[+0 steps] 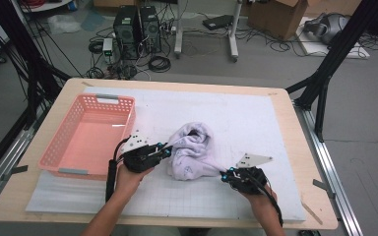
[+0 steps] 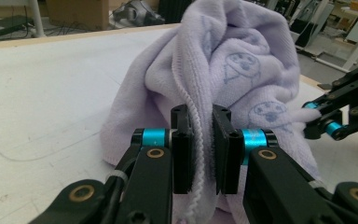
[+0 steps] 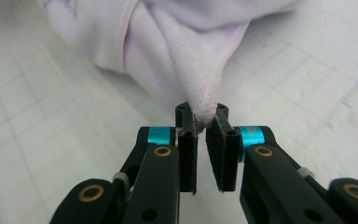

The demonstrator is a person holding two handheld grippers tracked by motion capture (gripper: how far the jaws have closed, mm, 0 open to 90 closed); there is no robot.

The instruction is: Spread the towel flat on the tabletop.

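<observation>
A crumpled pale lilac towel (image 1: 192,150) with printed cartoon faces lies in a heap on the white mat (image 1: 241,115) near the table's middle. My left gripper (image 1: 169,150) sits at the towel's left side. In the left gripper view it (image 2: 201,116) is shut on a stitched hem of the towel (image 2: 242,60). My right gripper (image 1: 222,173) is at the towel's lower right corner. In the right gripper view it (image 3: 201,114) is shut on a pinched corner of the towel (image 3: 177,42), which stretches away from the jaws. The right gripper (image 2: 317,119) also appears far right in the left gripper view.
A pink plastic basket (image 1: 59,142) stands to the left of my left hand, with nothing inside it. The gridded white mat covers most of the wooden table (image 1: 295,137). Black frame legs, cables and computer cases stand on the floor beyond the far edge.
</observation>
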